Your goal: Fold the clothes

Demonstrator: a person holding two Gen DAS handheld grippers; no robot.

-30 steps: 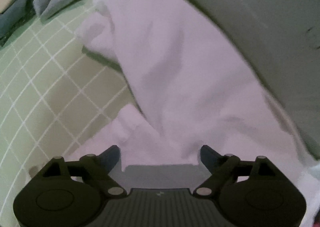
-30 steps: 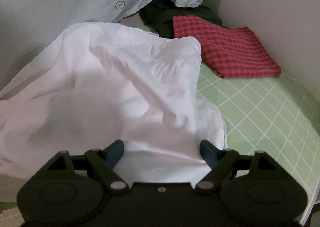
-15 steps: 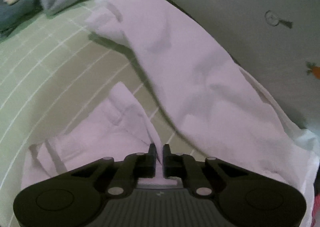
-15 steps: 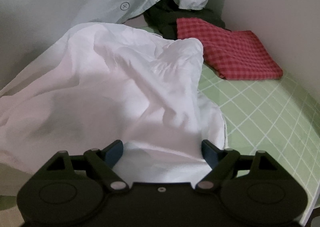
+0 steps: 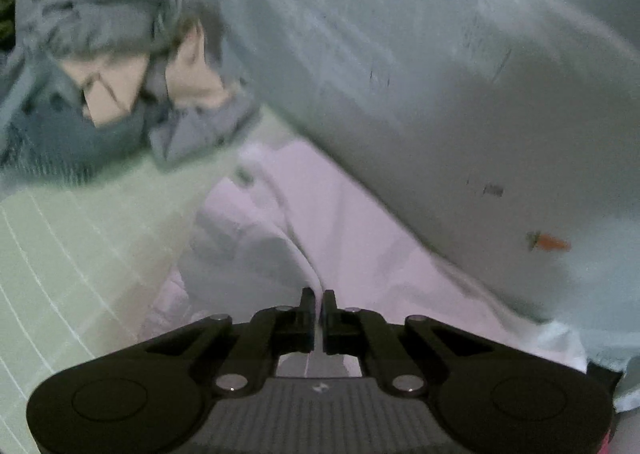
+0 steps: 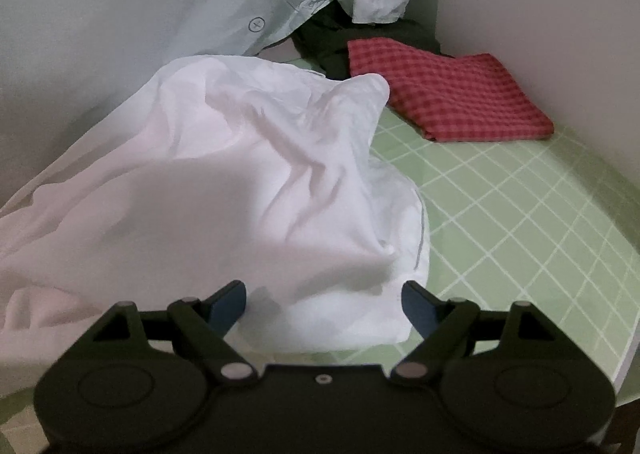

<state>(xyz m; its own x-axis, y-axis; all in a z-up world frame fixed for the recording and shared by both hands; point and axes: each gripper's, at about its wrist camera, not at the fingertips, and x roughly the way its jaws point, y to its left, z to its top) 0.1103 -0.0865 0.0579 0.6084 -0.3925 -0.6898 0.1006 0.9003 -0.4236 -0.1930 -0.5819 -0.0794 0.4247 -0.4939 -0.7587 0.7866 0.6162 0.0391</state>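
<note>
While my left gripper (image 5: pixel 318 304) is clenched on a thin ridge of the white garment (image 6: pixel 224 181), the cloth runs up from between its closed jaws and spreads away over the green grid mat (image 5: pixel 72 254). I see that view blurred, so fine detail on the fabric edge is hard to read. Most of the garment lies bunched in a loose heap on the mat, pushed up against a pale blue sheet (image 5: pixel 440 73) printed with small carrots that hangs behind it. Beyond the mat's far left I make out a jumbled pile of grey and tan clothes (image 5: pixel 120 93).

My right gripper (image 6: pixel 324 300) is released, its blue-padded fingers (image 6: pixel 228 302) spread wide on either side of the heap's near edge; the pads do not press on the cloth. From that side I also see a folded red checked cloth (image 6: pixel 452 97) lying flat on the mat, well apart from the white garment, with a dark garment (image 6: pixel 332 49) crumpled just behind it.
</note>
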